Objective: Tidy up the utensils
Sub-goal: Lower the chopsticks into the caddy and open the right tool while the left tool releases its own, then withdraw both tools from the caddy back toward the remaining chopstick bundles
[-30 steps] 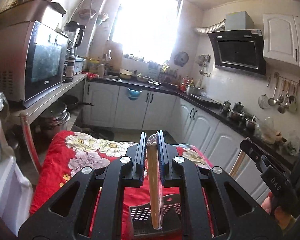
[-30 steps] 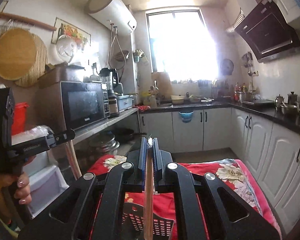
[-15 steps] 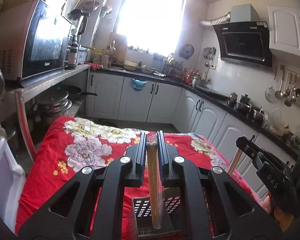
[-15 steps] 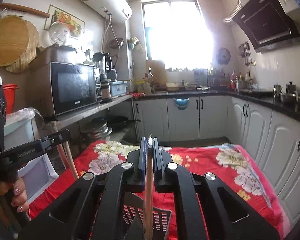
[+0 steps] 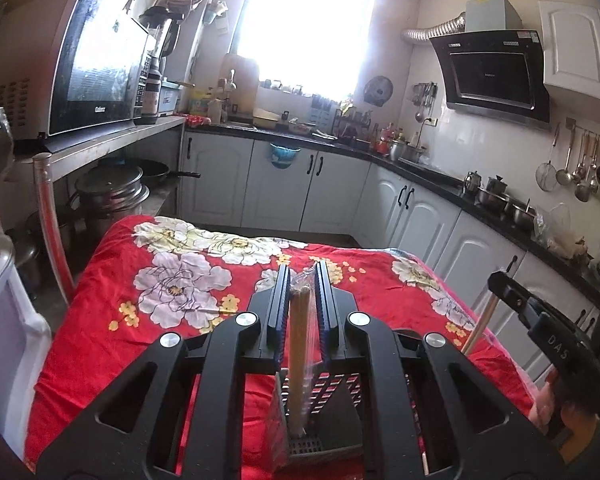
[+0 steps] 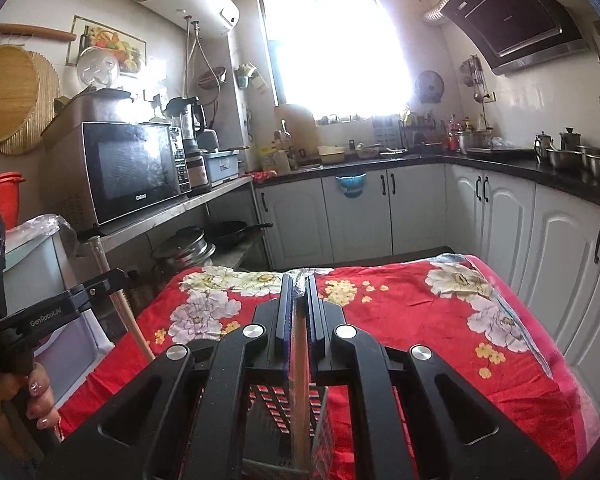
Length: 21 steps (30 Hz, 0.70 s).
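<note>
My left gripper [image 5: 303, 269] is shut on a plastic-wrapped bundle of wooden chopsticks [image 5: 299, 360]. The bundle stands upright with its lower end inside a grey slotted utensil basket [image 5: 342, 386] on the red floral tablecloth [image 5: 160, 280]. My right gripper [image 6: 299, 277] holds a thinner wrapped chopstick pair [image 6: 300, 384] that reaches down into the same basket [image 6: 278, 400]. Its jaws are opening, with the pads still against the chopsticks. Each gripper shows at the edge of the other's view: the right gripper [image 5: 500, 282] and the left gripper [image 6: 118, 276], each in a person's hand.
A microwave [image 6: 134, 168] sits on a metal shelf to the left, with pots [image 5: 108, 188] beneath it. White cabinets [image 6: 364, 212] and a dark counter run along the back and right. A white plastic bin [image 5: 4, 320] stands at the table's left side.
Both grippers have come down toward the table with their chopsticks. The chopstick ends sit lower in the basket, and more tablecloth fills both views.
</note>
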Tool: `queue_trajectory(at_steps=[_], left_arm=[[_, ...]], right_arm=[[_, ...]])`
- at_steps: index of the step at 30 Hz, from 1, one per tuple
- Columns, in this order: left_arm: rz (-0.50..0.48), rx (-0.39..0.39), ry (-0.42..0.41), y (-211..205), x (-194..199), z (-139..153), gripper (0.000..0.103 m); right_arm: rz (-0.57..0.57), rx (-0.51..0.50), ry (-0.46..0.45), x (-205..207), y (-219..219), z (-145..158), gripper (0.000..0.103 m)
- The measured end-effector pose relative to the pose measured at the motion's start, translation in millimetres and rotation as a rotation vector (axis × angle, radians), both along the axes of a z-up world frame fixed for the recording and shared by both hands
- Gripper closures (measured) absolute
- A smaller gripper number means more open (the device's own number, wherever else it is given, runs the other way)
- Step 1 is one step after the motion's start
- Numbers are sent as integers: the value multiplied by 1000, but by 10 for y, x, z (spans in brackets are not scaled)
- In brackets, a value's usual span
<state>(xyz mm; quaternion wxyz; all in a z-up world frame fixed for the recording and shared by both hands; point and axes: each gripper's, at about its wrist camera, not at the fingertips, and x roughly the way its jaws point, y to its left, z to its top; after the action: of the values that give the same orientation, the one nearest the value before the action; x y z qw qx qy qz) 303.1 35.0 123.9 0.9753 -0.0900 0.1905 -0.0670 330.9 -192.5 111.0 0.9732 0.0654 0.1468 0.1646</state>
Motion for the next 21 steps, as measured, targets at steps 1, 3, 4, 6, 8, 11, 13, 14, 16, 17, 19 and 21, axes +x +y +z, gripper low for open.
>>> queue_trajectory(at_steps=[1,3,4,6,8,11,13,14,16,17,19,21], left_arm=[[0,-1,2,-1,-8,-4,95],[0,-2,9,3,-35,-9,95],[0,-2,12,6,-49,-14,94],[3,-5,17,29,-67,-30,89],[9,-10,21,55,-101,-41,86],[13,-18,26,90,-158,-47,77],[13,-26,28,114,-195,-50,72],[14,-30,28,126,-219,-48,70],[14,-35,32,145,-258,-41,64],[12,-39,30,155,-296,-36,61],[9,-41,27,158,-347,-29,55],[9,-45,25,166,-409,-27,48]], right_arm=[[-2,3,4,-11,-15,-5,89],[-8,11,11,-38,-53,-16,83],[-8,12,14,-46,-67,-17,82],[-12,9,25,-72,-88,-29,81],[-12,8,32,-98,-103,-39,76],[-14,4,41,-165,-120,-58,70],[-13,-2,48,-204,-124,-73,64],[-13,-6,52,-226,-122,-79,63],[-12,-16,61,-282,-117,-96,59],[-10,-21,61,-314,-113,-101,55],[-10,-36,58,-374,-107,-107,52],[-9,-49,55,-435,-97,-114,49]])
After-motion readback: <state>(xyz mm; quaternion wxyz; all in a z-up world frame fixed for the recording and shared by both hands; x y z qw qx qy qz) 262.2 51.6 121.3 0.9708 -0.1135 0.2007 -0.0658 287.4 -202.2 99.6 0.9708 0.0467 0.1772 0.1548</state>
